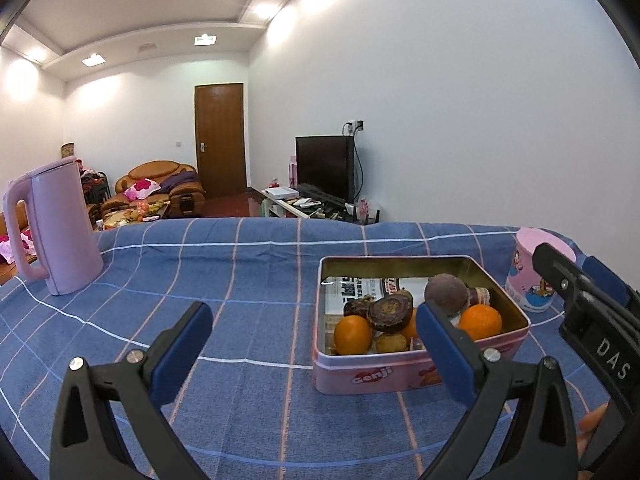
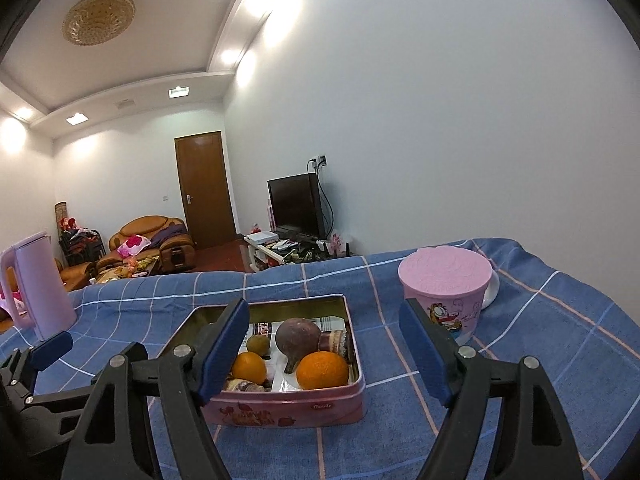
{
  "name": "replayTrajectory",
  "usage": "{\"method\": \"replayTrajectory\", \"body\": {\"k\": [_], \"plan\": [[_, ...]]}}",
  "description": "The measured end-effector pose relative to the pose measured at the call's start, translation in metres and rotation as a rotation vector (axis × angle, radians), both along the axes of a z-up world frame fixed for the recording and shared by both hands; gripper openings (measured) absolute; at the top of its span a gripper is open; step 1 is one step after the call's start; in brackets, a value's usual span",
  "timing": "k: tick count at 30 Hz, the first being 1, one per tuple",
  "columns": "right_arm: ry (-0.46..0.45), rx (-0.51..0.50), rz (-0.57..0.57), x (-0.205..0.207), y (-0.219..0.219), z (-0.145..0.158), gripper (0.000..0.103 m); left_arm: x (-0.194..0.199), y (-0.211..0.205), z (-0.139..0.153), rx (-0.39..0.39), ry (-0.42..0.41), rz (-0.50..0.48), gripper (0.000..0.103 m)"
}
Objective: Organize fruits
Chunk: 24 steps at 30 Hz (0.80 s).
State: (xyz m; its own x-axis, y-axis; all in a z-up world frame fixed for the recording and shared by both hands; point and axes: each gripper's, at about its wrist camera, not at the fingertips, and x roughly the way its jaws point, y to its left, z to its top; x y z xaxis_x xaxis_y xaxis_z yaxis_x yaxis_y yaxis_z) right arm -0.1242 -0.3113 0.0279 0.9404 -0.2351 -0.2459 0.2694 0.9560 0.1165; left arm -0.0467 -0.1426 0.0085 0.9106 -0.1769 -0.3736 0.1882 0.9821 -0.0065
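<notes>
A blue checked cloth (image 1: 240, 280) covered the table, with a pink kettle (image 1: 60, 232) at its left and, beyond it, a sofa (image 1: 160, 184), a wooden door (image 1: 220, 136) and a dark television (image 1: 324, 168) against the white wall. The fruits — oranges (image 2: 322, 368) and darker pieces — lay in the pink tin (image 2: 288, 404) right of centre, a lidded pink cup (image 2: 444, 292) further right. The left gripper (image 1: 316, 344) and right gripper (image 2: 324, 348) both stood wide and empty, short of the tin.

one pink tin (image 2: 288, 410), two oranges (image 2: 322, 369), one round purple fruit (image 2: 298, 338), one small green-brown fruit (image 2: 257, 343), one pink kettle (image 1: 60, 228), one lidded pink cup (image 2: 444, 290), two grippers (image 1: 314, 350)
</notes>
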Motion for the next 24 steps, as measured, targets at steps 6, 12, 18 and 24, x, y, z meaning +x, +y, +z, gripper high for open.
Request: {"method": "replayTrajectory", "body": {"k": [6, 12, 18, 24], "plan": [[-0.003, -0.002, -0.004, -0.0015, 0.0, 0.0, 0.079, 0.0003, -0.0008, -0.0004, 0.005, 0.001, 0.002, 0.103], [0.0, -0.007, -0.004, -0.0003, 0.0006, -0.0001, 0.079, 0.0009, -0.0007, -0.0003, 0.006, 0.004, 0.006, 0.103], [0.006, -0.001, 0.0, 0.0003, 0.0001, -0.0003, 0.079, 0.0006, -0.0016, -0.0006, 0.011, 0.003, 0.007, 0.103], [0.006, 0.0, 0.0, 0.0004, 0.0001, 0.0, 0.079, -0.0014, -0.0032, -0.0008, 0.015, -0.001, 0.007, 0.103]]}}
